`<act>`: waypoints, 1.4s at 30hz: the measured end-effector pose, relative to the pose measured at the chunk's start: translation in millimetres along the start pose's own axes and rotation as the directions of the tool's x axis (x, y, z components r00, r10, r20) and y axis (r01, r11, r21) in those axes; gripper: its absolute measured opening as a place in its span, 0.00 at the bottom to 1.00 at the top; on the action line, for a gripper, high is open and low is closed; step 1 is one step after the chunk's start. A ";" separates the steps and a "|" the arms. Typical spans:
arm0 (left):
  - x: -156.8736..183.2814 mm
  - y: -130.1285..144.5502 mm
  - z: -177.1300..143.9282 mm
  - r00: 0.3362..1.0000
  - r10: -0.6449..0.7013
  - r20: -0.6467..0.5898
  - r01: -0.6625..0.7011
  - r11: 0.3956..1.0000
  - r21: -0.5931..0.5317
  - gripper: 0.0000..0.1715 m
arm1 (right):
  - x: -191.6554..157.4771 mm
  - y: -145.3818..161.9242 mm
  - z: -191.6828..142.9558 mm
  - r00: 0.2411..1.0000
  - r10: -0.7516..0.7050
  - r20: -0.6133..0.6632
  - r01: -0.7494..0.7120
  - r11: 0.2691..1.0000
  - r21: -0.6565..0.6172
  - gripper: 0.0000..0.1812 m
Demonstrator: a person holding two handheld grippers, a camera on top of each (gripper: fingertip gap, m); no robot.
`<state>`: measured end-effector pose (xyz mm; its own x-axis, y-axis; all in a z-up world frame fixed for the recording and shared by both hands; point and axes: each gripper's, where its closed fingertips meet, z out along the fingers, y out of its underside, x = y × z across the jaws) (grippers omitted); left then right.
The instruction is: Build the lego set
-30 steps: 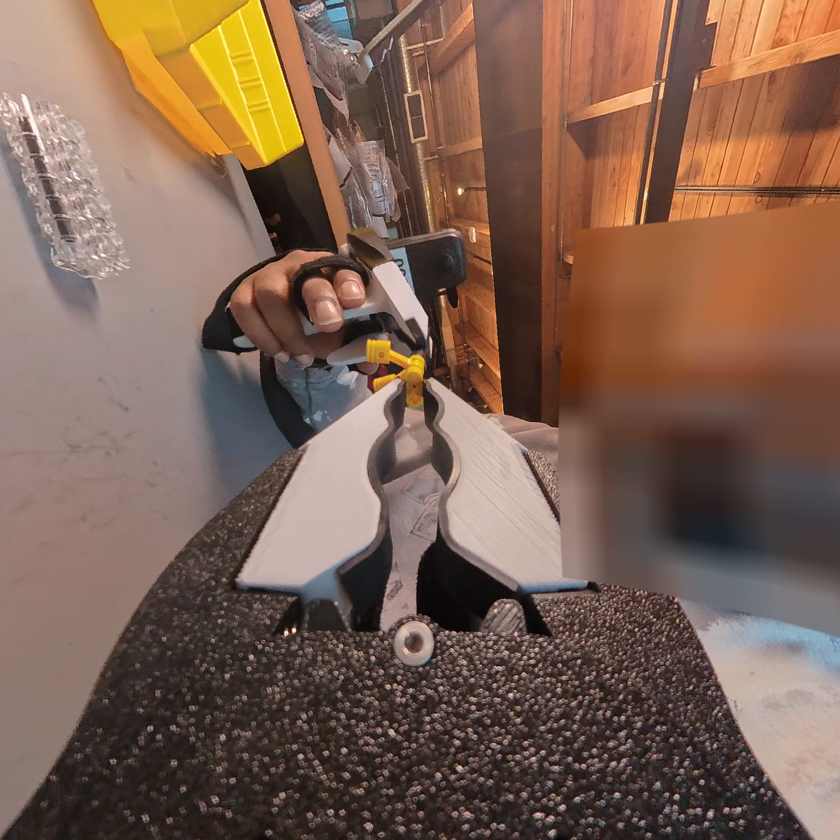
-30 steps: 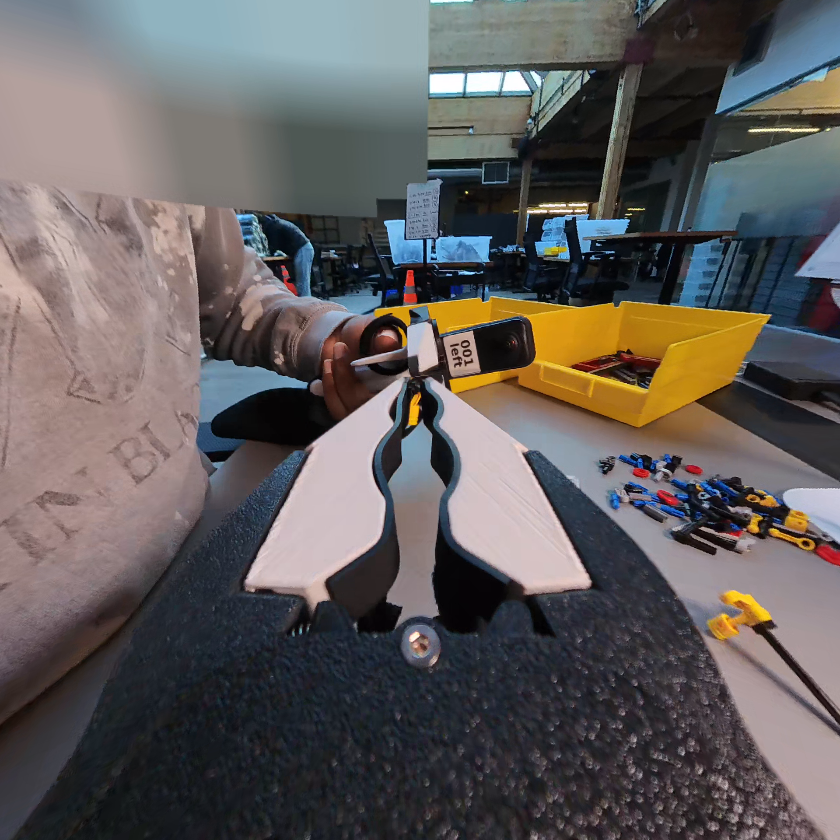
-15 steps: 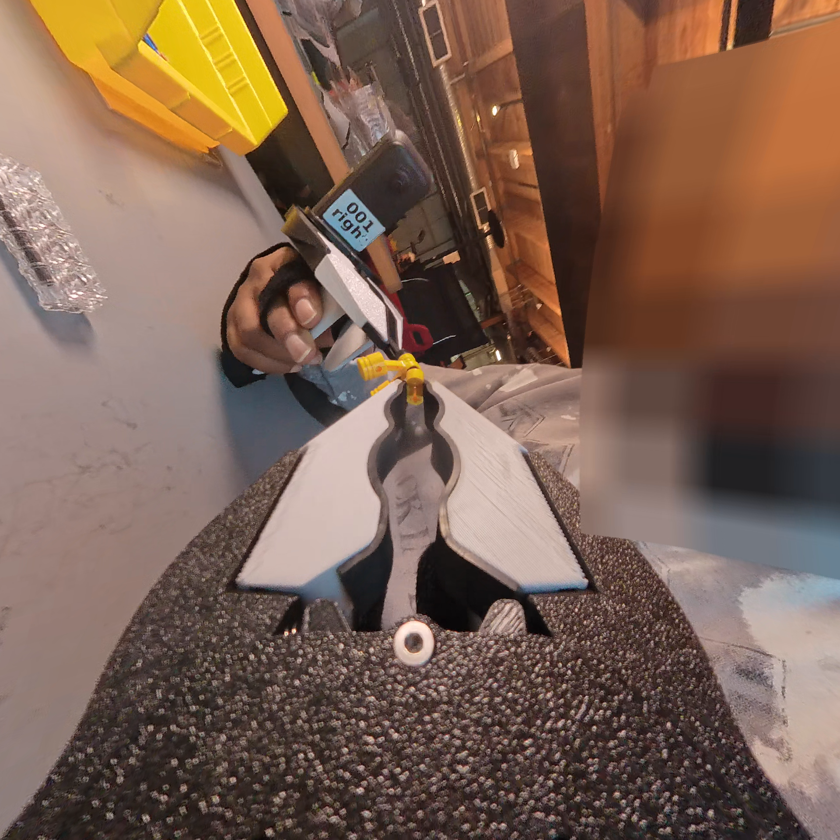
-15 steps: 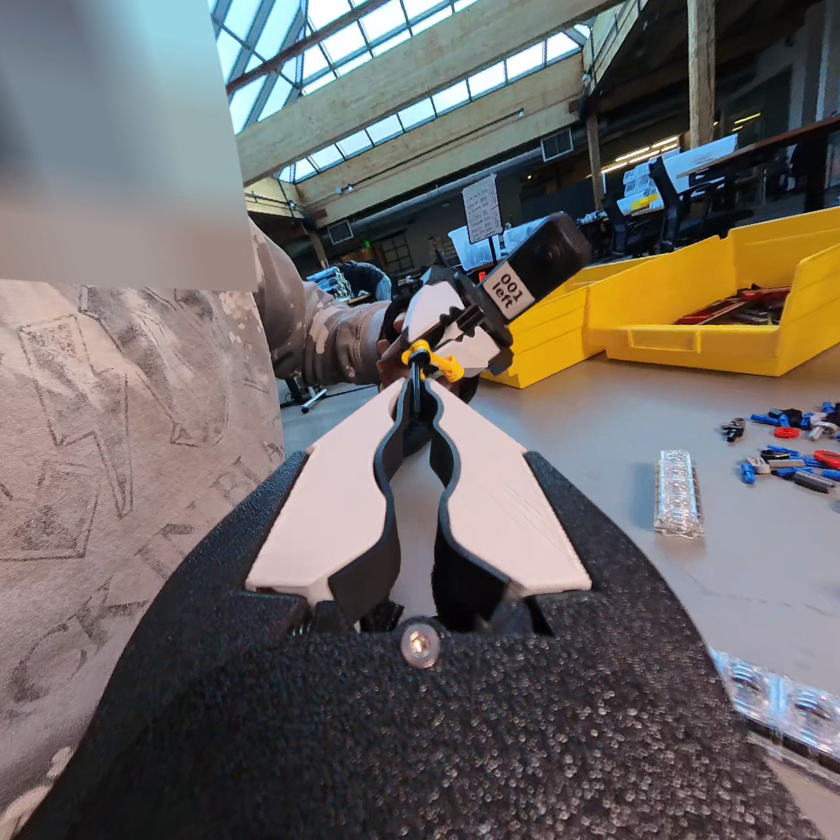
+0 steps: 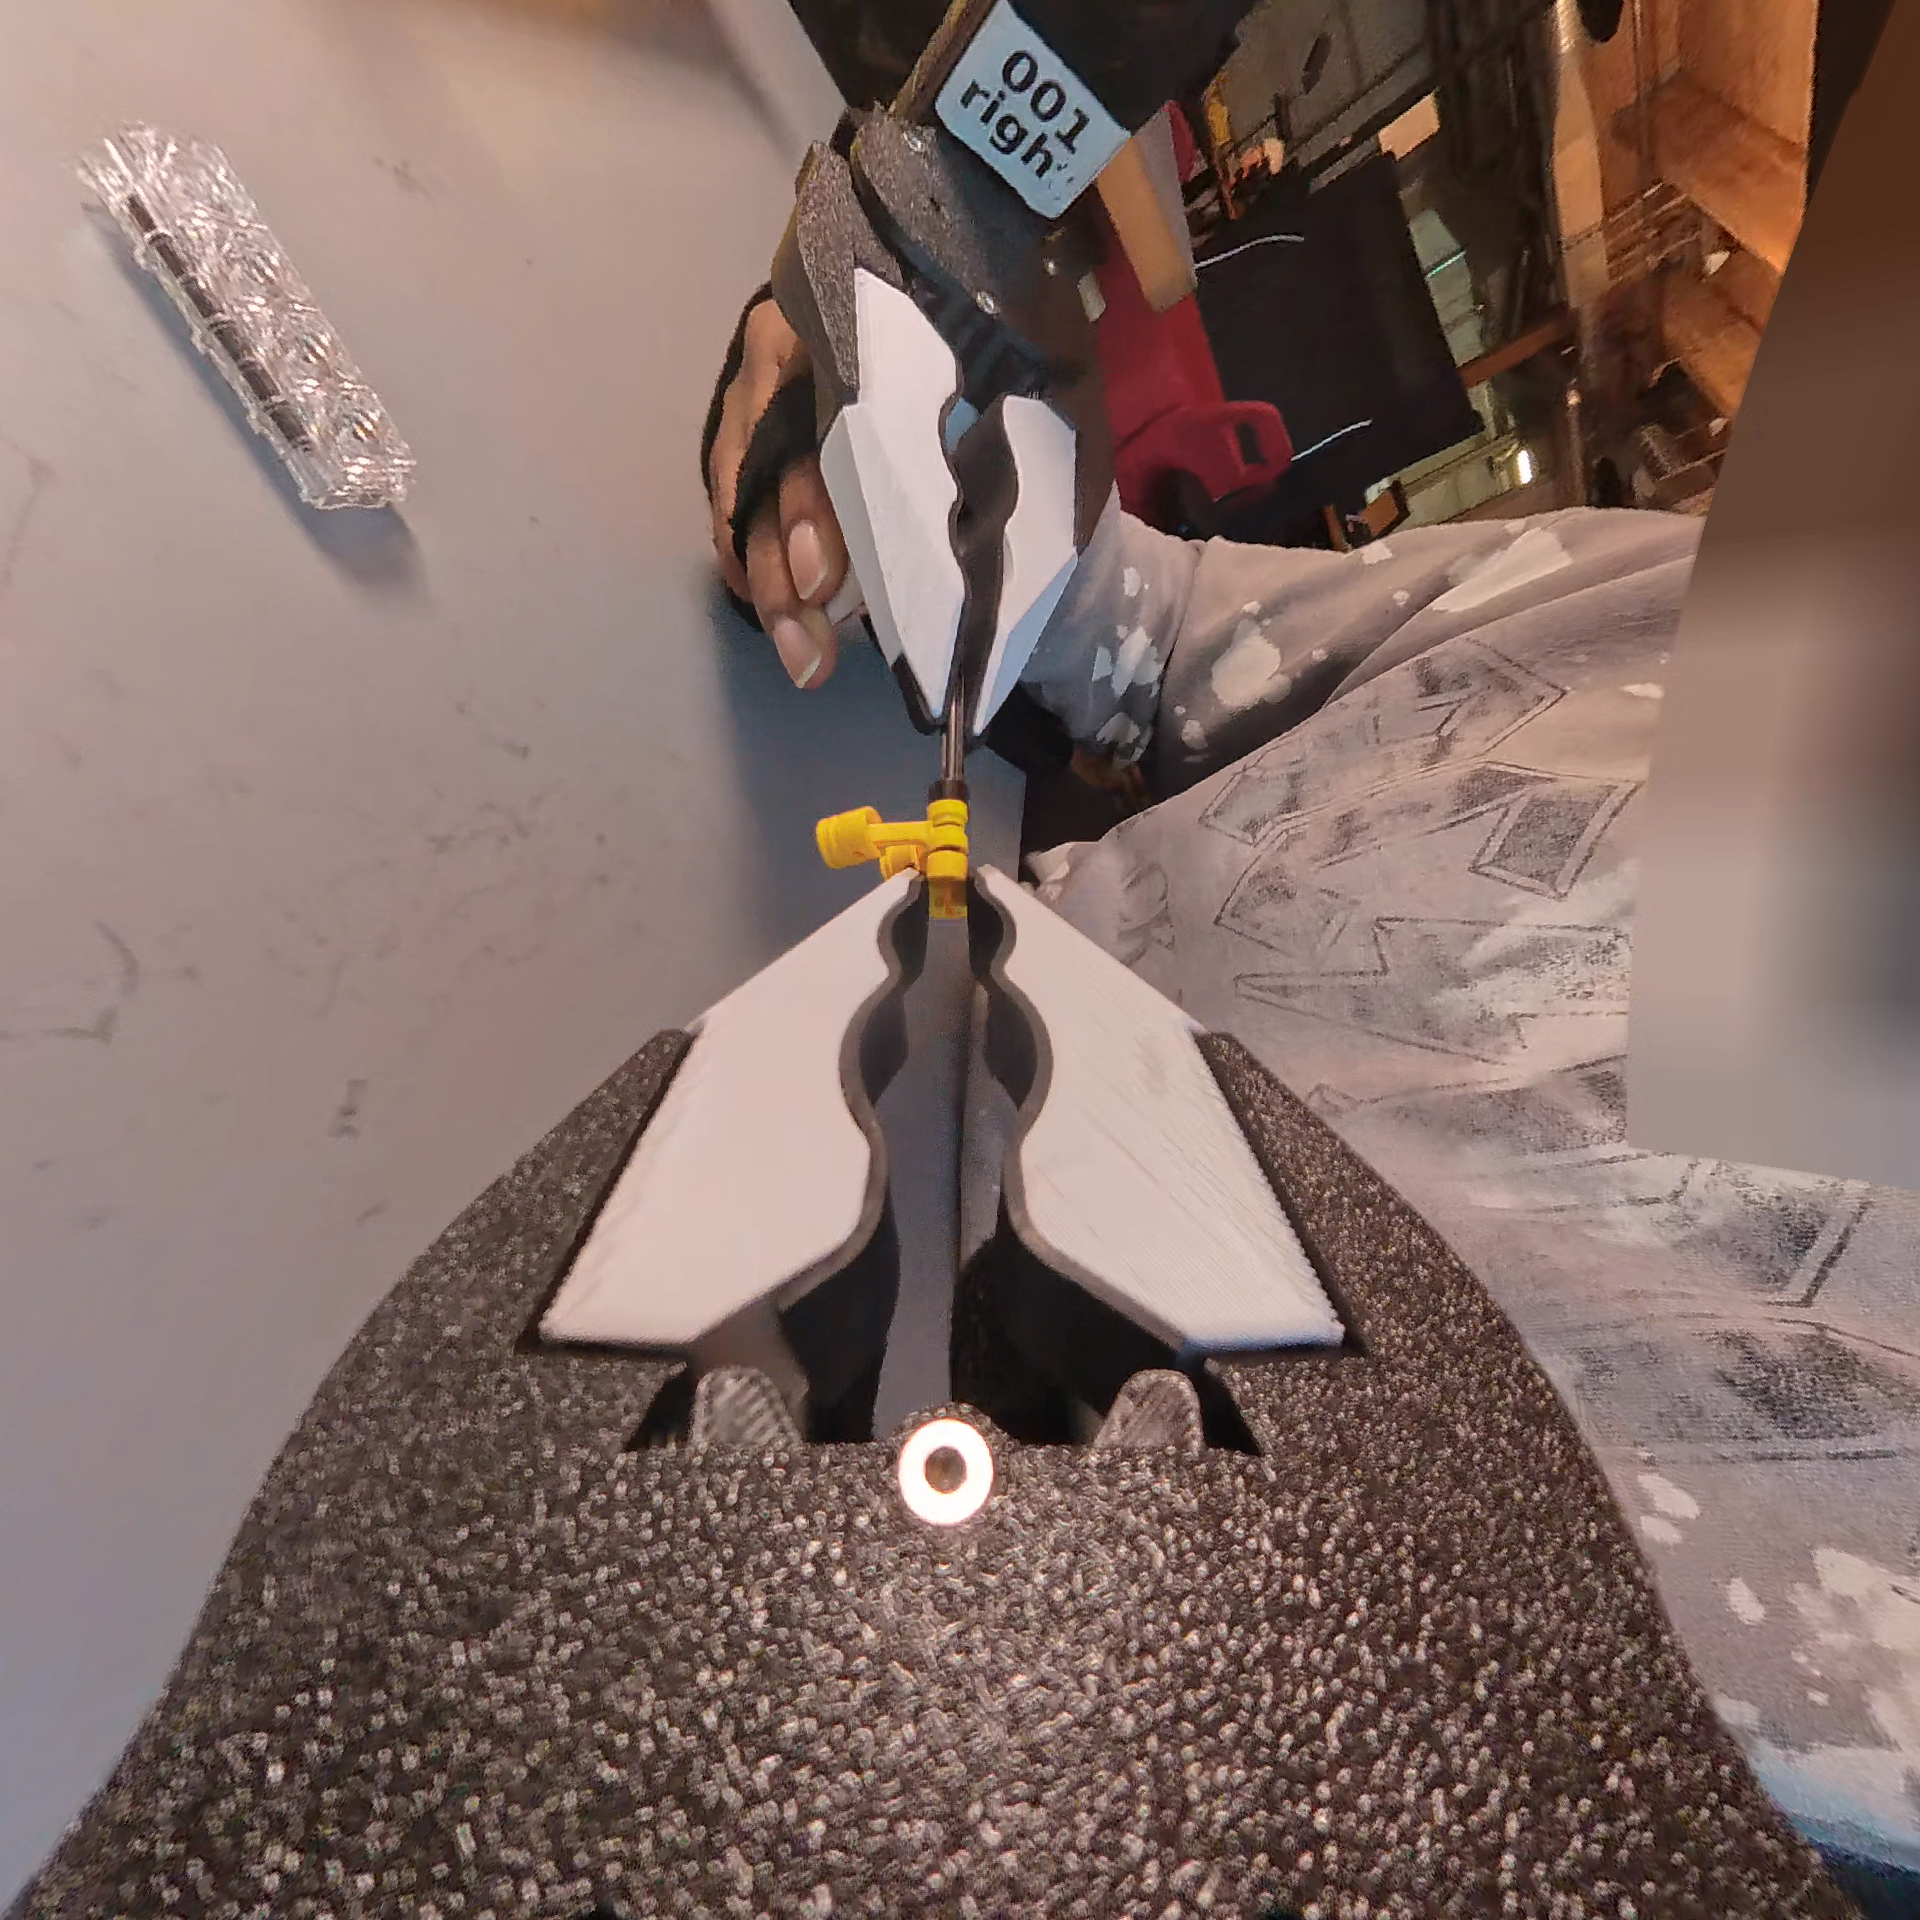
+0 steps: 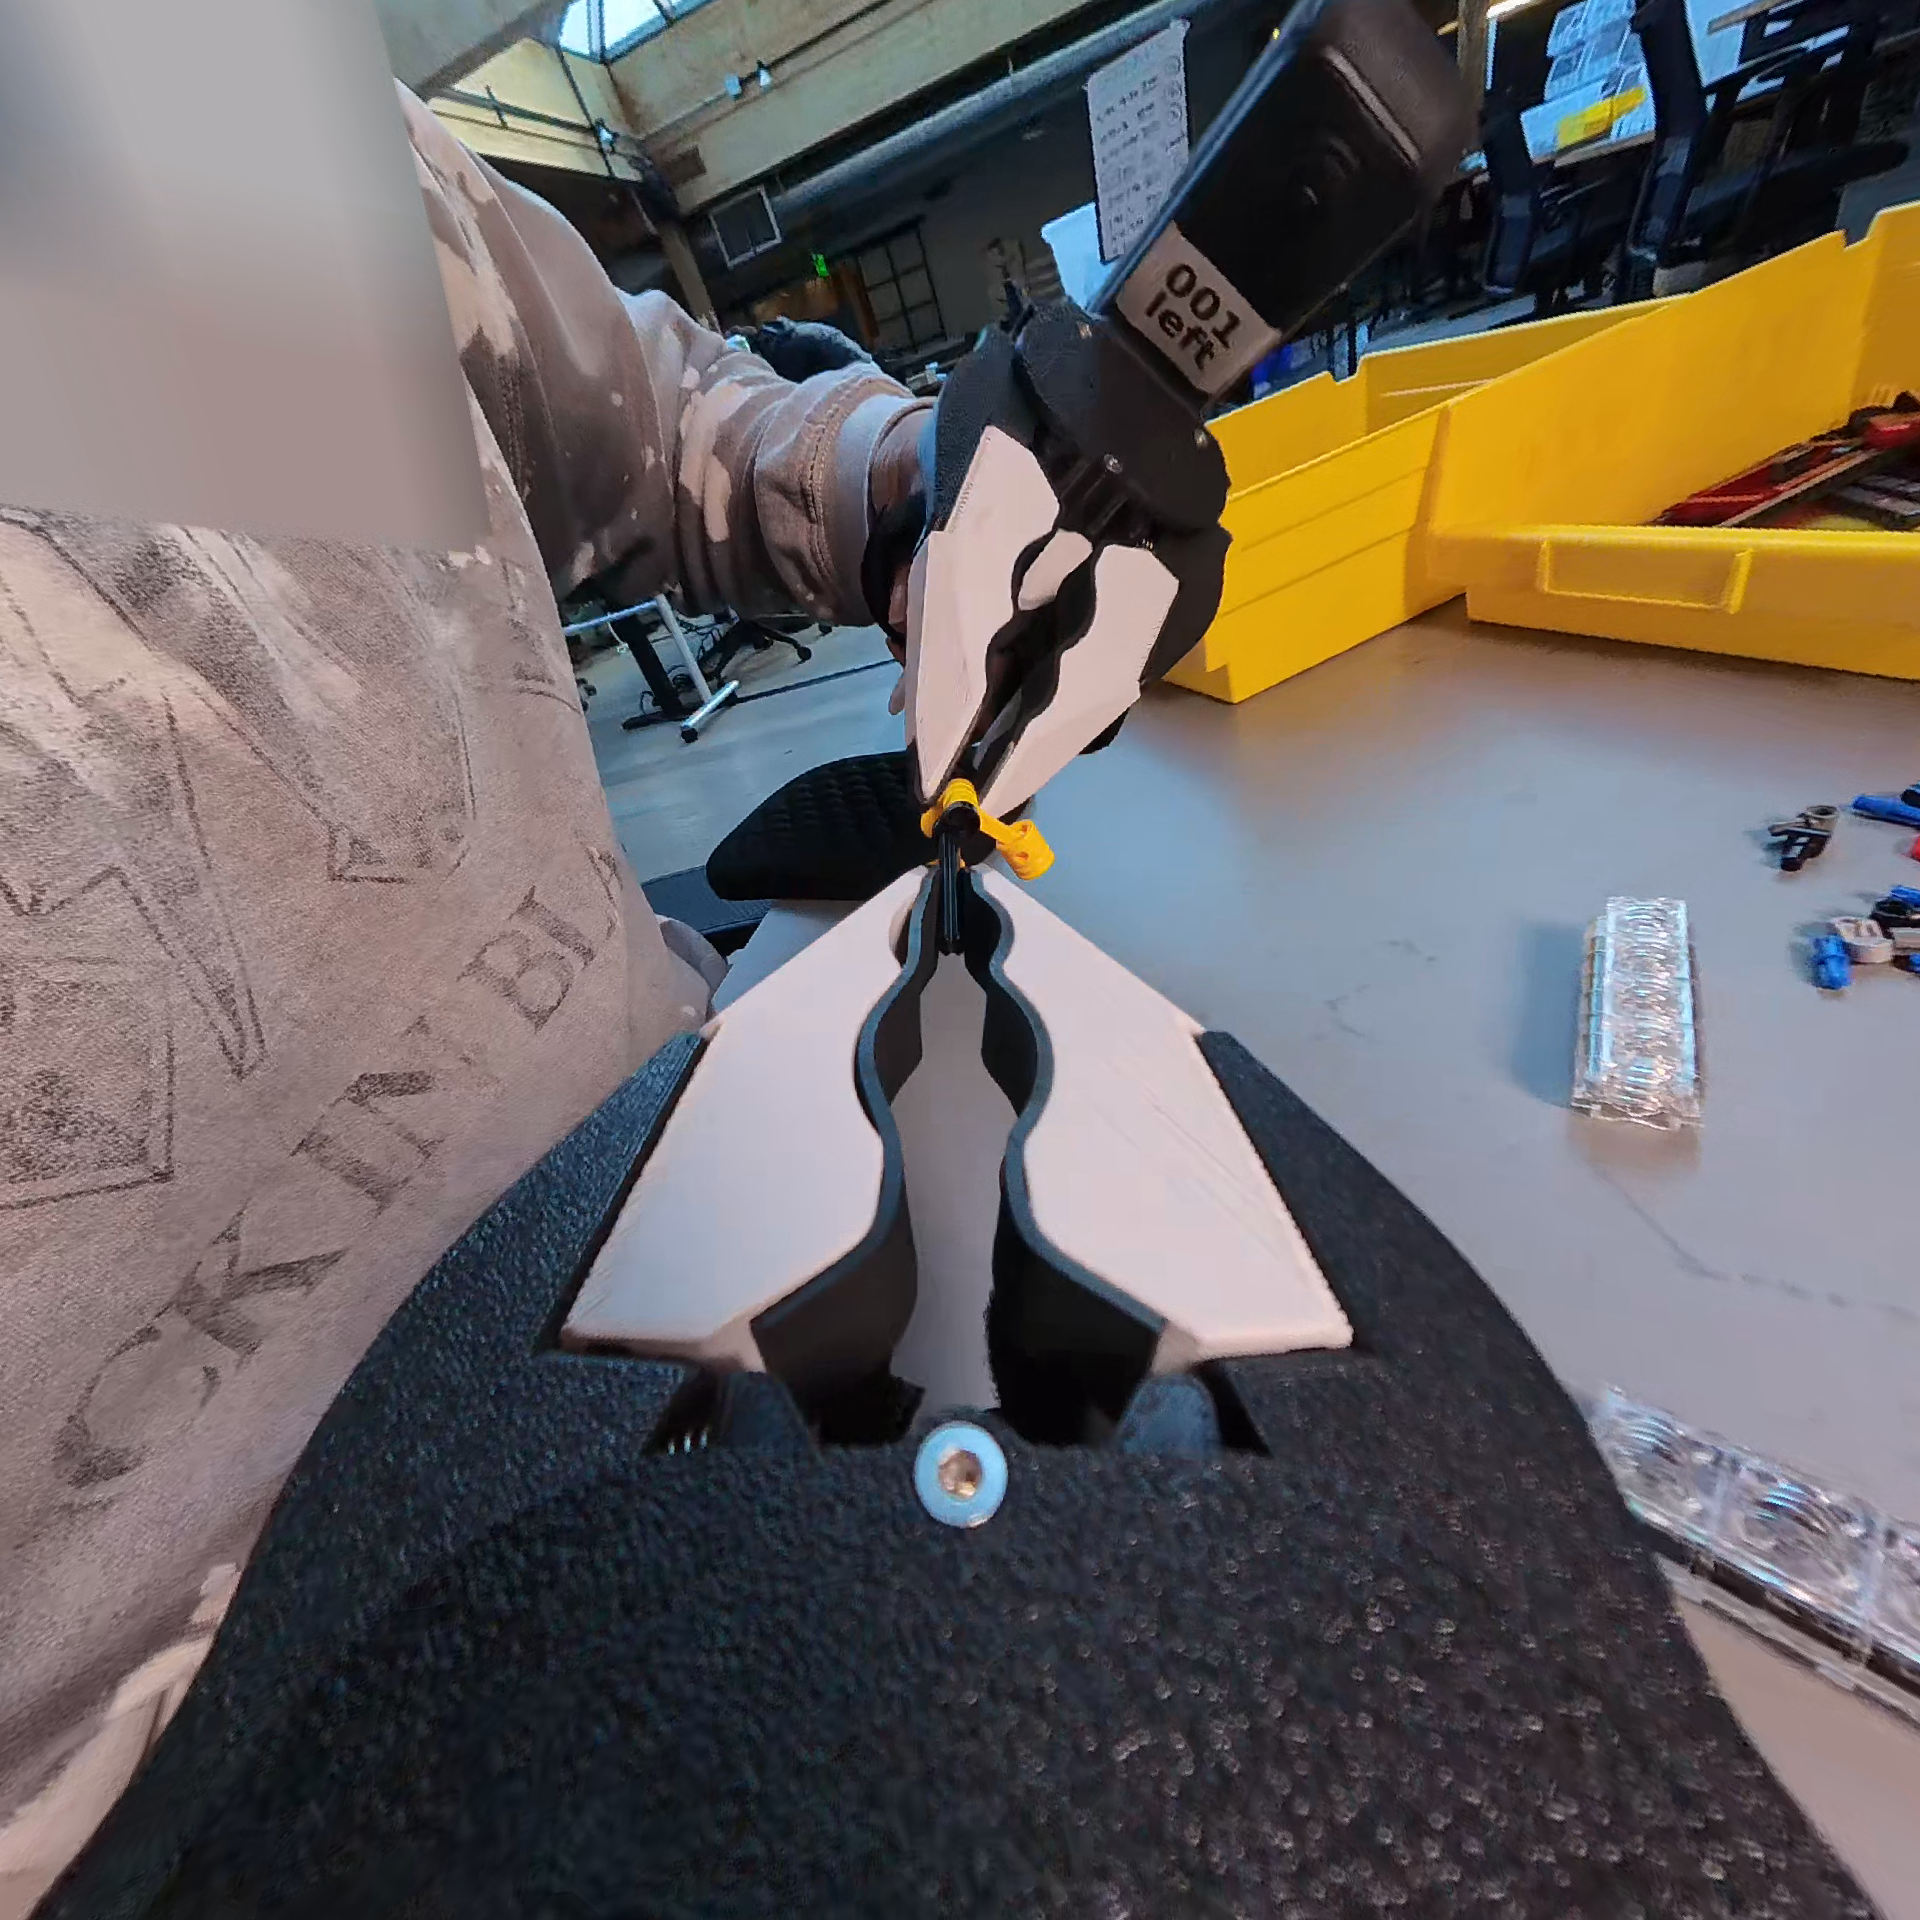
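My left gripper (image 5: 943,883) is shut on a small yellow connector piece (image 5: 883,836) at its fingertips. My right gripper (image 6: 948,899) is shut on a thin black axle (image 6: 948,883). The two grippers face each other tip to tip above the grey table (image 6: 1351,831). The axle (image 5: 948,758) runs from the right gripper (image 5: 961,717) into the yellow connector. In the right wrist view the left gripper (image 6: 961,790) comes down from above with the connector (image 6: 1003,836) at its tips. A hand holds each gripper.
A clear plastic strip (image 6: 1642,1018) lies on the table; it also shows in the left wrist view (image 5: 249,322). A second clear strip (image 6: 1766,1538) lies nearer. Yellow bins (image 6: 1662,499) stand at the back. Small coloured parts (image 6: 1860,935) lie at the right. A person's grey sweatshirt (image 6: 260,935) is close on the left. My left and right fingertips are right by each other.
Both grippers have tilted and drawn closer together, so each now looms larger in the other's view. The axle and yellow connector stay held throughout.
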<state>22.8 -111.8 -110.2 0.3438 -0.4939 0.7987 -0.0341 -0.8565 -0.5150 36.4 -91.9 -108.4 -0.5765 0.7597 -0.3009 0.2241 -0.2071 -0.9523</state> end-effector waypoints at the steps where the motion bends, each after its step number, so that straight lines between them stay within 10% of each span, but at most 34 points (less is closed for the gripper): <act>1: -0.3 0.7 -0.1 1.000 0.010 0.012 -0.009 1.000 -0.005 0.04 | 0.0 1.0 0.5 1.000 0.008 0.002 -0.008 1.000 -0.007 0.01; 21: -18.2 36.8 16.3 0.961 0.218 0.168 -0.171 0.951 -0.257 0.03 | -7.6 34.0 12.0 1.000 0.016 0.019 -0.012 0.974 -0.226 0.02; 32: -19.5 29.4 16.5 0.980 0.134 0.145 -0.113 0.983 -0.142 0.03 | -3.7 32.7 10.2 1.000 0.028 0.004 -0.026 0.977 -0.211 0.02; 42: 17.9 -39.6 1.4 0.911 0.358 0.203 -0.390 0.909 0.145 0.07 | 1.4 -30.4 -16.9 0.996 0.078 0.037 -0.083 0.981 0.177 0.01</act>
<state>31.7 -86.5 -75.9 0.4915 -0.7267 0.4800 -0.0289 -0.5645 -0.8249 42.0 -74.2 -79.0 -0.5863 0.7177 -0.3757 0.1287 -0.3754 -0.9179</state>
